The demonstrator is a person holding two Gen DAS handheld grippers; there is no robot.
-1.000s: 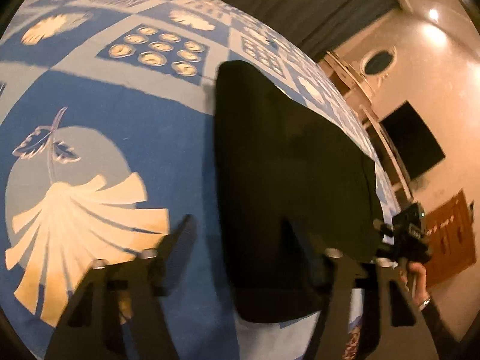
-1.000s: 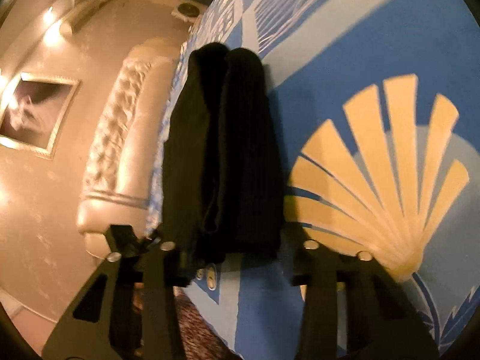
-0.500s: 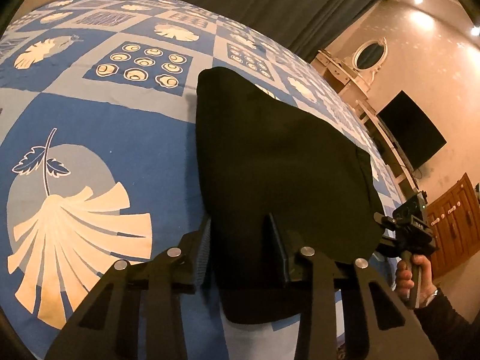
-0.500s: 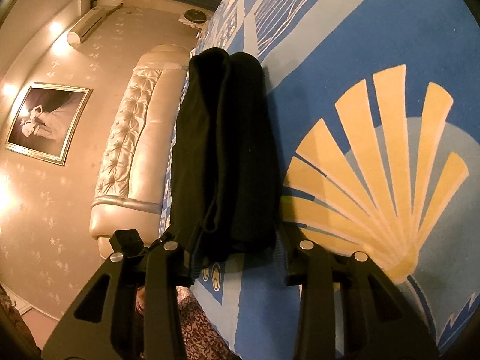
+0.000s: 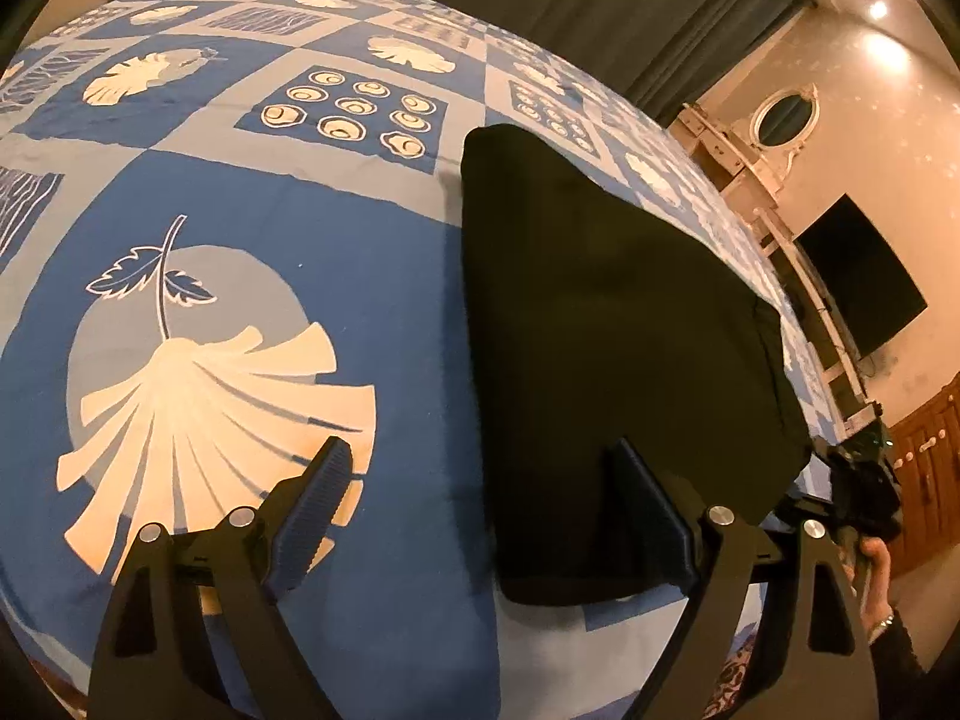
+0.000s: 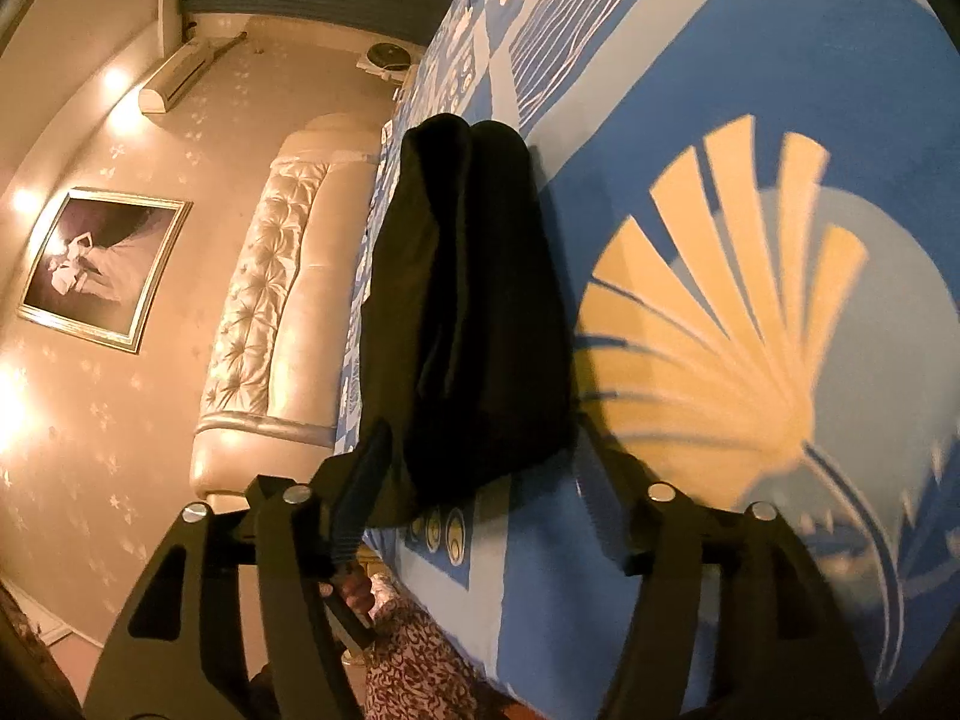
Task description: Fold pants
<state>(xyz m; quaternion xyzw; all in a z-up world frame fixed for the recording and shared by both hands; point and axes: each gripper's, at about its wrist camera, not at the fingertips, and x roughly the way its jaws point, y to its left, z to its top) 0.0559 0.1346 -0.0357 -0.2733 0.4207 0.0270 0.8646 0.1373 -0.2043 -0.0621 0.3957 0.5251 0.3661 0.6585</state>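
The black pants point(image 5: 606, 324) lie folded into a compact bundle on the blue patterned bedspread point(image 5: 252, 252). My left gripper point(image 5: 480, 492) is open, just short of the bundle's near edge, holding nothing. In the right wrist view the pants point(image 6: 468, 324) show as a thick folded stack near the bed's edge. My right gripper point(image 6: 486, 480) is open, its fingers either side of the stack's near end, apart from the cloth. The right gripper also shows in the left wrist view point(image 5: 864, 480), beyond the pants.
The bedspread point(image 6: 750, 120) covers a large bed. A tufted cream headboard point(image 6: 270, 276) stands to the left of the right gripper. A dresser with an oval mirror point(image 5: 780, 120), a dark TV point(image 5: 858, 276) and a wooden cabinet point(image 5: 930, 438) line the far wall.
My left gripper, shut on the pants' near edge half a second ago, has opened and drawn back. My right gripper has opened wider and pulled back a little. The pants stay put.
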